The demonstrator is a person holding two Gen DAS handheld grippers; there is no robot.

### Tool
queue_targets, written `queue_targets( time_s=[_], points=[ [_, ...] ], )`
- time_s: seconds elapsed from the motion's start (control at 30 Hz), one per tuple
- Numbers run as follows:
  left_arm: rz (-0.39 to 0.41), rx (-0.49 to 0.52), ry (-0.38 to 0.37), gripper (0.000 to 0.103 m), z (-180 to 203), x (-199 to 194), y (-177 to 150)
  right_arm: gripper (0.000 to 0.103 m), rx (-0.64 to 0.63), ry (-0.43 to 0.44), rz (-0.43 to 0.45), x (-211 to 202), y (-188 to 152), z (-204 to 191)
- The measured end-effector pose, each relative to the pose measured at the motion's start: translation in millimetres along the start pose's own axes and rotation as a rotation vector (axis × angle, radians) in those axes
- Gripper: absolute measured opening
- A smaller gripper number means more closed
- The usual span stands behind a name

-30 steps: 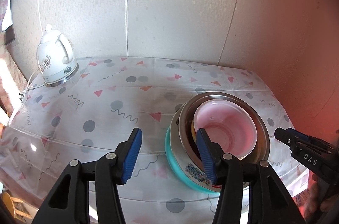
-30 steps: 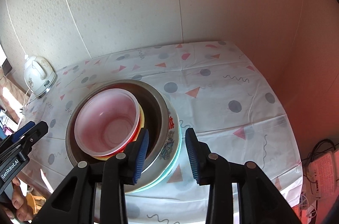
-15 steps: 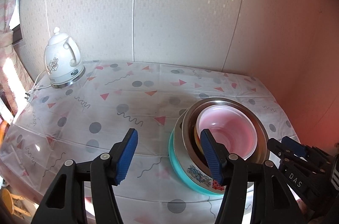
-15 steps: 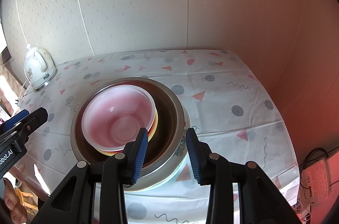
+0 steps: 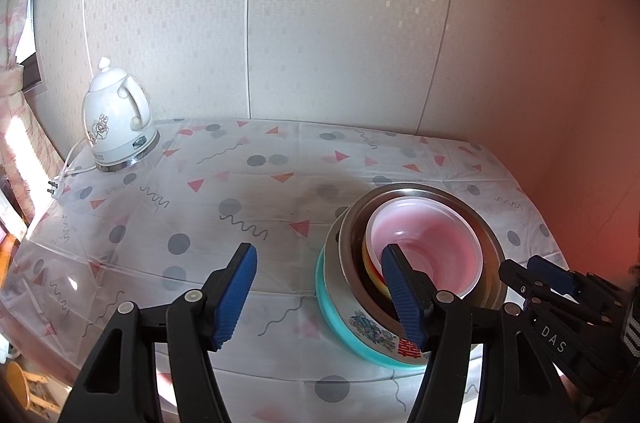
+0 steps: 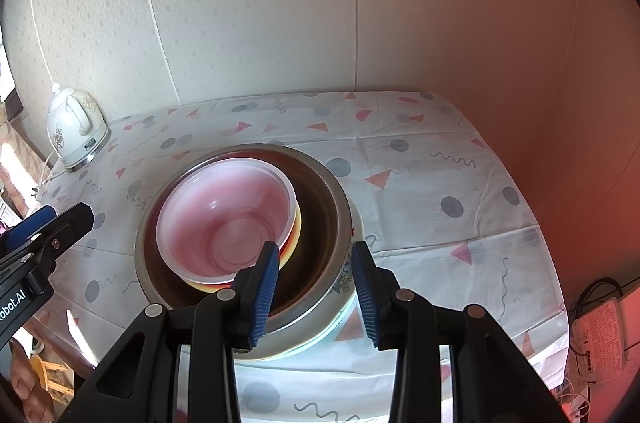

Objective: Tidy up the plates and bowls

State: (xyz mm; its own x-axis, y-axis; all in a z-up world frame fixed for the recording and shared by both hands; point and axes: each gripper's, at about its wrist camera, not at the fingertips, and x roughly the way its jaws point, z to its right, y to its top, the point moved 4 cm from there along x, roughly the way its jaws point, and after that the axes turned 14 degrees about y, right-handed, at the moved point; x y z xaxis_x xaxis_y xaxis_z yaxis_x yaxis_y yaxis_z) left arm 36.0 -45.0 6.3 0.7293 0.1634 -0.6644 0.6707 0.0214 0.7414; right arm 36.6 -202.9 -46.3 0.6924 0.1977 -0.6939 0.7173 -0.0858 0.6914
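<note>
Right wrist view: our right gripper gapes, holding nothing, straddling the near rim of the nested bowls; our left gripper hangs spread, empty, beside them.

my pads: ribbed blue rubber | steel bowl: shiny metal | pink bowl: translucent plastic | tablecloth: glossy plastic

table covered by patterned cloth; white kettle set at far left corner; nested bowl stack placed near front edge, well apart.
</note>
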Motion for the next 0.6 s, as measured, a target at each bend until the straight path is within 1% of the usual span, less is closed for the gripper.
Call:
queue_targets(
  time_s=[0.6],
  points=[
    [0.007, 0.011, -0.002, 0.066, 1.7, -2.0, 0.0, 0.038, 0.000, 0.008, -0.003, 1.3, 0.1, -1.4]
  ],
)
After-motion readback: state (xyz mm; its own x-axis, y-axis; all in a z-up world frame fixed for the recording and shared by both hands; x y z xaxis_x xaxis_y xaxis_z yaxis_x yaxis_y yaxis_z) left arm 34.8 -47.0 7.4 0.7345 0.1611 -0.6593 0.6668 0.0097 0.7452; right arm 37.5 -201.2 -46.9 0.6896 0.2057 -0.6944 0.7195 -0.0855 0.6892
